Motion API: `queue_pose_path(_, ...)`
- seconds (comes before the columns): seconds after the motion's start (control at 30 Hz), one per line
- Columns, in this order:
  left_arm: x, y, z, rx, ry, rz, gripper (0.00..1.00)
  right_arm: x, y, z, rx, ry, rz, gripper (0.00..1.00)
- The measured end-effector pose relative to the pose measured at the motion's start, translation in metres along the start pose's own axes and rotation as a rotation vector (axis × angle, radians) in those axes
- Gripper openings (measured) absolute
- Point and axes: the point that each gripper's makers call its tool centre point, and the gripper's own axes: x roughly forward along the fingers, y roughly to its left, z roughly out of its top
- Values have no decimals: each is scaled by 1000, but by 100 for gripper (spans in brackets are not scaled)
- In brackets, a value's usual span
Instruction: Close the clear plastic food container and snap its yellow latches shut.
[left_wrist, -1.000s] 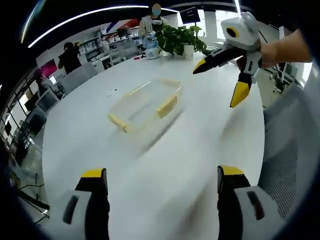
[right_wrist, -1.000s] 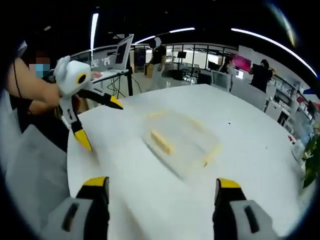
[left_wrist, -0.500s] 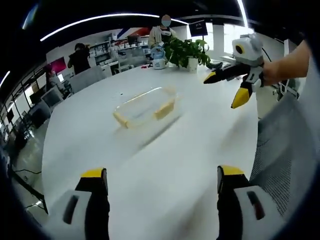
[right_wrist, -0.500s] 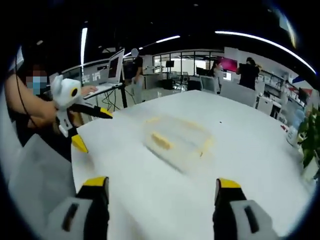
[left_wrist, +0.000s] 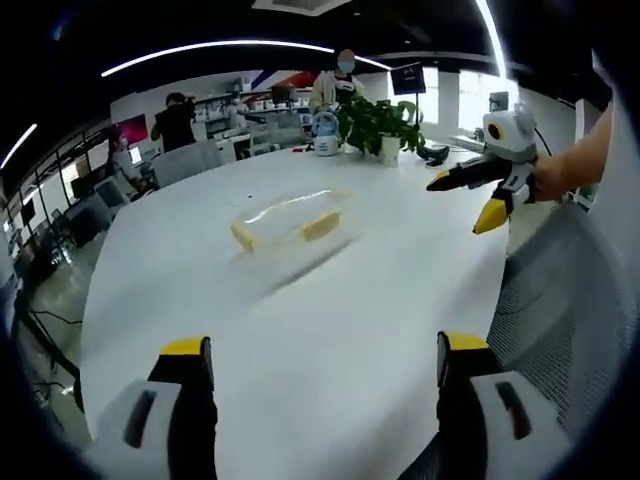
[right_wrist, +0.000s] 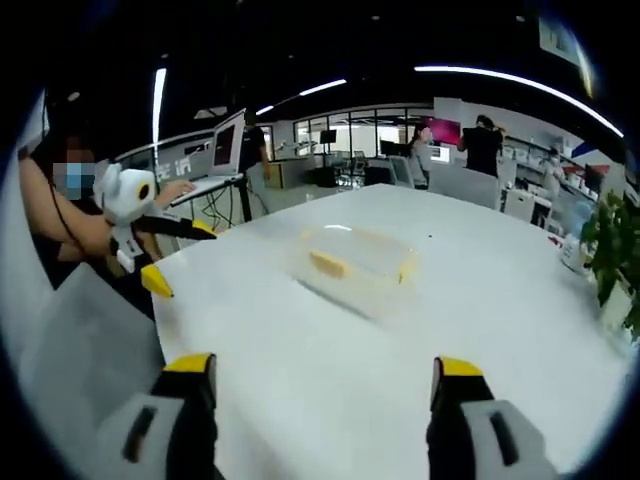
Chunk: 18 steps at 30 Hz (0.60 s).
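Left claw (left_wrist: 315, 375) open and empty, yellow-tipped jaws rising wide apart from the bottom of the left gripper view, over bare white worktop (left_wrist: 330, 300). Straight ahead and well apart, above centre and a little left in that view: the clear plastic food container (left_wrist: 288, 222), long axis running from lower left to upper right of the frame. Yellow latches (left_wrist: 320, 226) visible on the near long side and on the left end. Lid apparently on or resting over the box, though too blurred to say whether seated; latches look not yet pressed down, as a judgement only. Nothing to be made out inside the container.

Right claw (right_wrist: 315, 375) likewise open, holding nothing, jaws parted at the bottom of the right gripper view. Container (right_wrist: 358, 263) ahead of it, just above centre, long axis slanting from upper left to lower right, one latch (right_wrist: 328, 264) facing this claw, another at the right end.

Right claw also showing at the right edge of the left gripper view (left_wrist: 484, 196), jaws spread, off to the right of the container and apart from it. Neither claw clearly nearer; both well short of touching. Coming move likely a reach forward from both sides toward the latches.

Beyond the container: potted plant (left_wrist: 378, 112) at the far edge, upper middle of the left gripper view.
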Motion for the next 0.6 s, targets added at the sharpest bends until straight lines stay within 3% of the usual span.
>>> queue_pose_path(0.2, -11, 1, -1, -70, -50, 24, 94, -13, 0, -1, 7, -14, -28, 87)
queue_pose_path(0.3, -13, 1, -3, -67, -51, 38, 94, -17, -4, 6, 4, -31, -34, 87)
queue_pose_path(0.6, -12, -8, 2, -88, -76, 37, 95, -24, -6, 0, 3, -21, -52, 87)
